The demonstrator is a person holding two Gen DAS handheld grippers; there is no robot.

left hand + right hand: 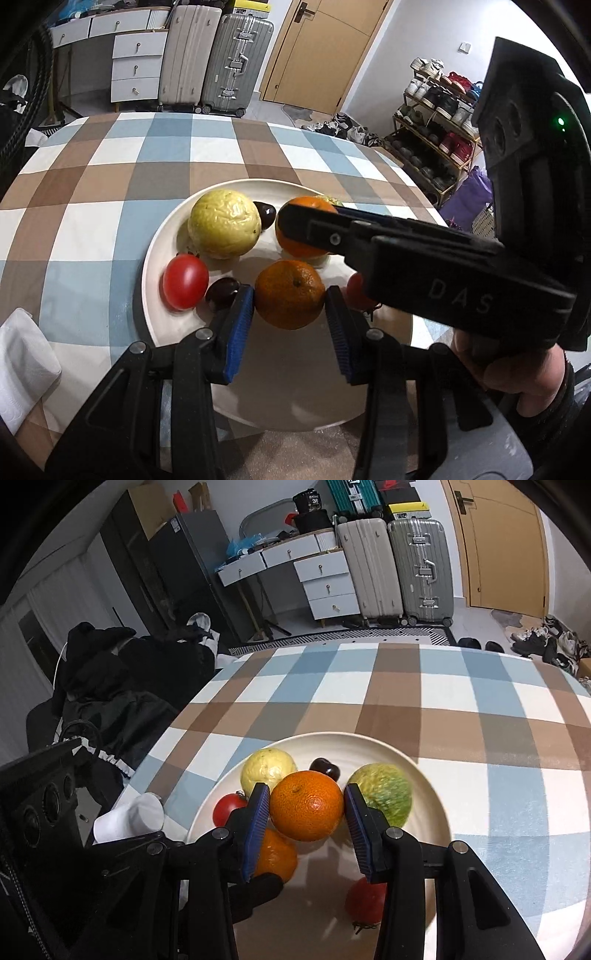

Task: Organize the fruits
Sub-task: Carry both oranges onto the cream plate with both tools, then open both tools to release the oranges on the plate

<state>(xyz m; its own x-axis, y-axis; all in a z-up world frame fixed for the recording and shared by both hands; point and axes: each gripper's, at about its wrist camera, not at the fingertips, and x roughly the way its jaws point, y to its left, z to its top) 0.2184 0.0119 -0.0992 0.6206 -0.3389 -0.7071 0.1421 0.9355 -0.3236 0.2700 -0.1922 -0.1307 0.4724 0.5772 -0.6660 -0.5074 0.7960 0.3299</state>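
Left wrist view: a white plate [159,280] sits on a checked tablecloth [92,192]. On the plate lie a pale yellow guava [224,223], a red tomato [185,282], two dark cherries, one by the guava [266,215] and one by the tomato [221,293], and two oranges. The left gripper [289,305] has its blue pads pressed on either side of the near orange [289,293], clamped on it while the fruit seems to rest on the plate. The right gripper [314,218] reaches across from the right, its fingers at the far orange [295,243]. A folded white tissue [22,365] lies beside the plate.

Right wrist view: the right gripper [307,812] is clamped on an orange [306,805], both blue pads touching its sides. Behind it sit the yellow guava [267,768], a cherry [325,768] and a greenish guava [382,794]. A second orange [277,853] and two tomatoes [227,808] [365,897] lie lower on the plate [424,775].

Progress: all fruit appears still gathered on the one plate. Both oranges are gripped; judging by this, sorting has barely begun.
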